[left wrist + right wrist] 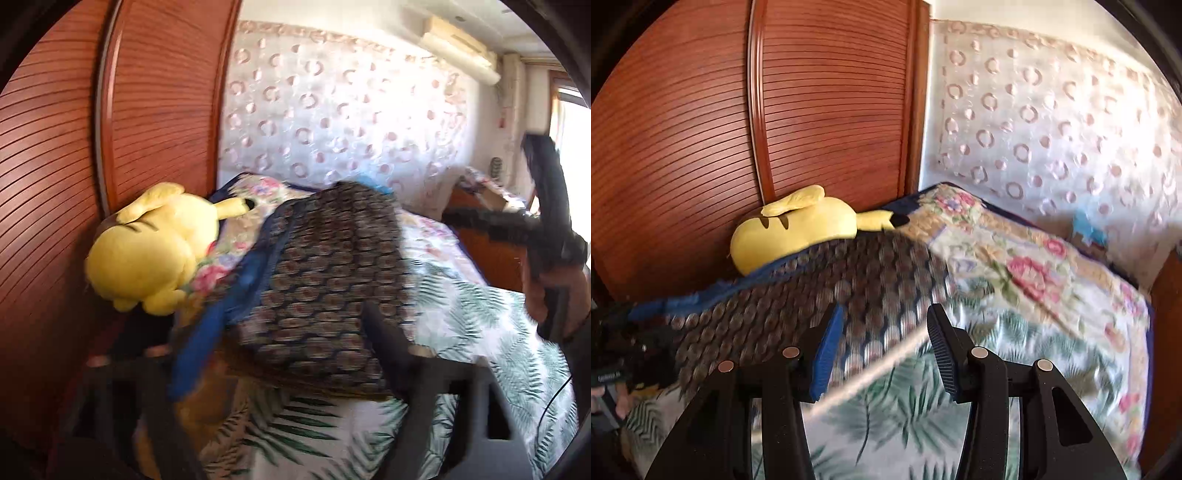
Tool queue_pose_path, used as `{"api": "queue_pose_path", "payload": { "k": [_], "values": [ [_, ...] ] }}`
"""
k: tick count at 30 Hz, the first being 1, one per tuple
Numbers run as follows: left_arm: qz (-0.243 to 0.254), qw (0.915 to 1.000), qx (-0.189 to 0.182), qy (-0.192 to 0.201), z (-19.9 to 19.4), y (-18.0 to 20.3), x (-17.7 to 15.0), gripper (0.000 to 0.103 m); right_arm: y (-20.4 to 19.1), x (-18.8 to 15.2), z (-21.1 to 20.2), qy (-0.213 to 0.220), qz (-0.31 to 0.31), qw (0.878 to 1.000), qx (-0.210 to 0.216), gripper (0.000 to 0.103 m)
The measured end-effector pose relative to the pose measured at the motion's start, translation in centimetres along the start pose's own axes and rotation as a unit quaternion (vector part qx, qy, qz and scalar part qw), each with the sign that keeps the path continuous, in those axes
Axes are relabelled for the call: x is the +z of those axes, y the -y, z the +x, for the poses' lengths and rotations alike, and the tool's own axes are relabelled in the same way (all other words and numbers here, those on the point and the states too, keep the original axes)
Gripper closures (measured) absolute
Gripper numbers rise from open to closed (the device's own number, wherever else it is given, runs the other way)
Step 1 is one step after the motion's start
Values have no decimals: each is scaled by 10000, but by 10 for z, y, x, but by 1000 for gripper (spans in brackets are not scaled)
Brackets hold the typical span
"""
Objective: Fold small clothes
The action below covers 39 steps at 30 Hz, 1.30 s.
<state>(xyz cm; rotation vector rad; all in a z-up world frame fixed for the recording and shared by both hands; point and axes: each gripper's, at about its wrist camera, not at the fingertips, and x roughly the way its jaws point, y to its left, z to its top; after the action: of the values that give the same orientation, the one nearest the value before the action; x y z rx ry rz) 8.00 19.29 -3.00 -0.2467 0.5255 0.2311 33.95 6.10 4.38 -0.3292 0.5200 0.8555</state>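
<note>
Wardrobe door: red-brown slatted wood, filling the left side of both views.
Plush toy: yellow, lying against the wardrobe door at the far left of the bed; its lower part is hidden behind the garment in the right wrist view.
Garment: dark cloth with a repeating rounded print and a blue edge. It lies on the bed, raised in a mound, between the plush toy and the flowered pillow.
Garment axis: in the right wrist view the long axis runs from lower left to upper right, with the blue edge along the far side. Both views are blurred, so neckline, sleeves and type cannot be made out.
Left claw: jaws wide apart with the garment's near edge lying between them; neither finger presses on the cloth. The left finger is blurred and partly covered by the blue edge.
Right claw: jaws about half open, nothing held; garment corner and a pale blurred cord lie beyond the gap.
Bed sheet: white with green leaf print.
Pillow: flowered, at the head of the bed.
Curtain: white with ring pattern.
</note>
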Motion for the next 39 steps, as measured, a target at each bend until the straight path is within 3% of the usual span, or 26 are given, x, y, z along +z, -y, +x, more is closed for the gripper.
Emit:
{"api": "queue_pose_path", "payload": {
  "k": [3, 9, 15, 22, 26, 33, 39],
  "values": [
    [221, 9997, -118, 25, -8, 24, -2, 7, 3, -31, -33, 65, 263, 9996, -54, 54],
    [584, 9978, -307, 72, -25, 75, -9, 6, -1, -81, -109, 285, 692, 9969, -224, 54],
    [772, 9950, -597, 193, -48, 124, -18, 6, -18, -123, -184, 576, 801, 9923, -754, 53],
    [1038, 9890, -994, 337, -79, 171, -21, 6, -39, -159, -269, 1060, 1259, 9793, -1178, 37],
    [1195, 9863, -1048, 446, -95, 191, -20, 6, -52, -175, -312, 1300, 1389, 9700, -1514, 22],
    [1211, 9866, -966, 517, -110, 205, -14, 6, -85, -191, -345, 1535, 1559, 9576, -1874, 22],
    [1292, 9852, -983, 556, -118, 214, -16, 6, -105, -191, -345, 1618, 1594, 9525, -2028, 22]
  ]
}}
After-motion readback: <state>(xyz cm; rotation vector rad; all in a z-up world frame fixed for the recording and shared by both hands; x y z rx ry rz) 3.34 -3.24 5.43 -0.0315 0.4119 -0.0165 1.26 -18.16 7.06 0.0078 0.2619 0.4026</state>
